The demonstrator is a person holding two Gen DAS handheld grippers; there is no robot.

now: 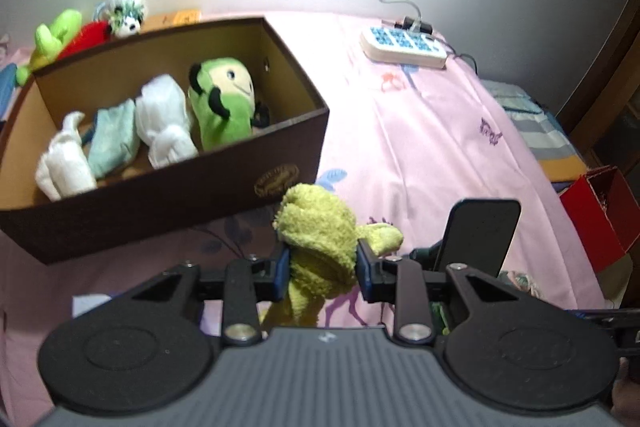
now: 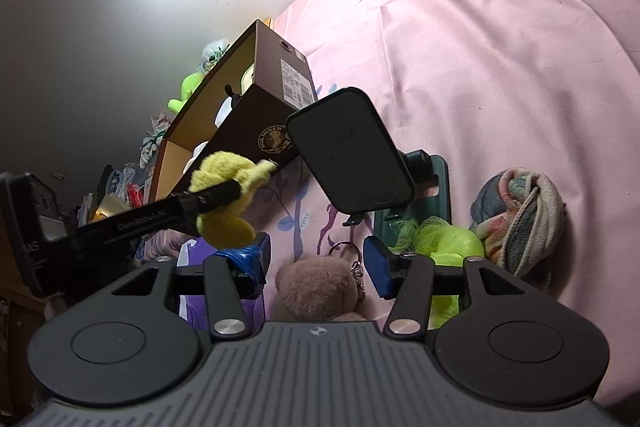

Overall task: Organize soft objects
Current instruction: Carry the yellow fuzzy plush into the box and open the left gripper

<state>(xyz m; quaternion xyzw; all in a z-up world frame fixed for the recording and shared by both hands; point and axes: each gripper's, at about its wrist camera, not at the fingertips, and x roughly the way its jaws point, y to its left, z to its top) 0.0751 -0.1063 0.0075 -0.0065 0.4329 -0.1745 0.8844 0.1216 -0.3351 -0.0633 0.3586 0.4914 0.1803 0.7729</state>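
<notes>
Left gripper [image 1: 322, 269], low in its frame's centre, is clamping a yellow plush [image 1: 320, 227] just beside the brown box [image 1: 168, 203] (toys inside).

Right gripper [image 2: 320, 265] is gaping at bottom centre, a pink plush [image 2: 320, 287] lying between its untouching pads on the pink sheet [image 2: 500, 75].

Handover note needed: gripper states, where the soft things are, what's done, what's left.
Left gripper: shut on yellow plush, lifted just in front of the brown box.
Right gripper: open over the pink plush keychain, not gripping.
Done: green plush, white cloths and teal cloth in box.
Left: yellow plush, keychain, neon mesh puff, rolled towel.
</notes>
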